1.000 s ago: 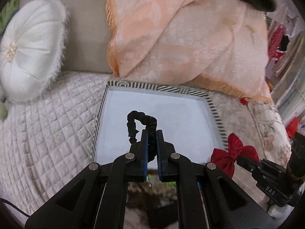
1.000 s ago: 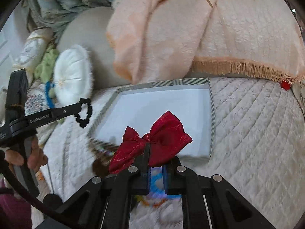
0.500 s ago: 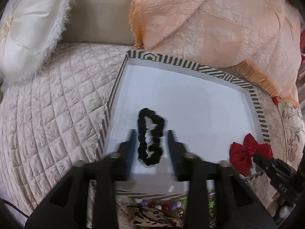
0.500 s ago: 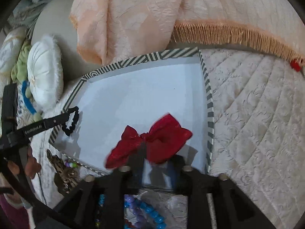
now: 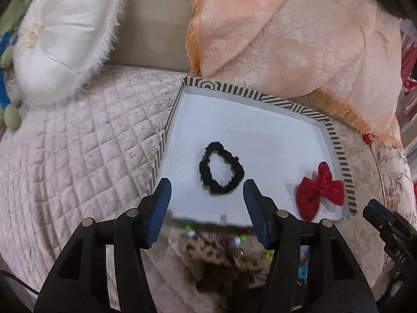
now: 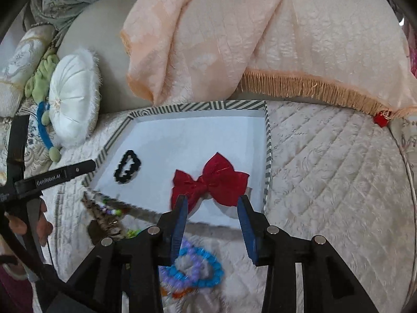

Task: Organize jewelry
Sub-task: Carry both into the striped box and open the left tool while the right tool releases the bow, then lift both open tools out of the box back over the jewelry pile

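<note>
While both claws, left gripper (image 5: 207, 195) and right gripper (image 6: 212, 208), are gaping empty, we're seeing one ruffled black scrunchie (image 5: 221, 168) and one satin red bow (image 6: 209, 181) lying in the striped-rim tray (image 6: 268, 151).

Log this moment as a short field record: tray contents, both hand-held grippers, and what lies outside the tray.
tray: striped-rim tray with white floor, on the quilted bedspread
in tray: black scrunchie left, red bow right, apart
left hand-held gripper: open, empty, just short of the scrunchie
right hand-held gripper: open, empty, near the bow
outside tray: blue and purple bead bracelet, near the tray's front edge
</note>
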`<state>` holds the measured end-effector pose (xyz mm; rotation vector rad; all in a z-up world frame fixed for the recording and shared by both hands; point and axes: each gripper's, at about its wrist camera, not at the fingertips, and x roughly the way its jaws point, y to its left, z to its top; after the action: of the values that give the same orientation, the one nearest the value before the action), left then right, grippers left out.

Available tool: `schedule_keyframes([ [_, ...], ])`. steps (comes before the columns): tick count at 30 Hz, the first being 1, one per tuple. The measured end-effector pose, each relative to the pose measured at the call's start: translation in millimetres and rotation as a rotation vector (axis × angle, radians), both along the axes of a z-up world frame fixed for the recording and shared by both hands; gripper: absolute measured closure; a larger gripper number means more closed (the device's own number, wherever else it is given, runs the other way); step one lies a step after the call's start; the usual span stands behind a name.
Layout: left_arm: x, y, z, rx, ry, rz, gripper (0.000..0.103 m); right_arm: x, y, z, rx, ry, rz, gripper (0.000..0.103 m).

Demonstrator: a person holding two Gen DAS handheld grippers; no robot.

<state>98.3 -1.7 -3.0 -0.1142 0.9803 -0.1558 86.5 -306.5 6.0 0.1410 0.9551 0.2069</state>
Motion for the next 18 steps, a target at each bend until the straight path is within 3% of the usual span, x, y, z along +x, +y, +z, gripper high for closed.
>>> schedule_keyframes([
  [8,-57.2,-2.7,31.1,0.052,-0.103,0.019,0.046,-50.8,24.9,35.0,0.049,-0.098,0.017,0.066],
  [18,-109.3,-10.5,59.2,0.097,-0.197,-0.004,0.046,-92.7,49.9,60.7,-0.006,-0.15,0.025,0.066],
])
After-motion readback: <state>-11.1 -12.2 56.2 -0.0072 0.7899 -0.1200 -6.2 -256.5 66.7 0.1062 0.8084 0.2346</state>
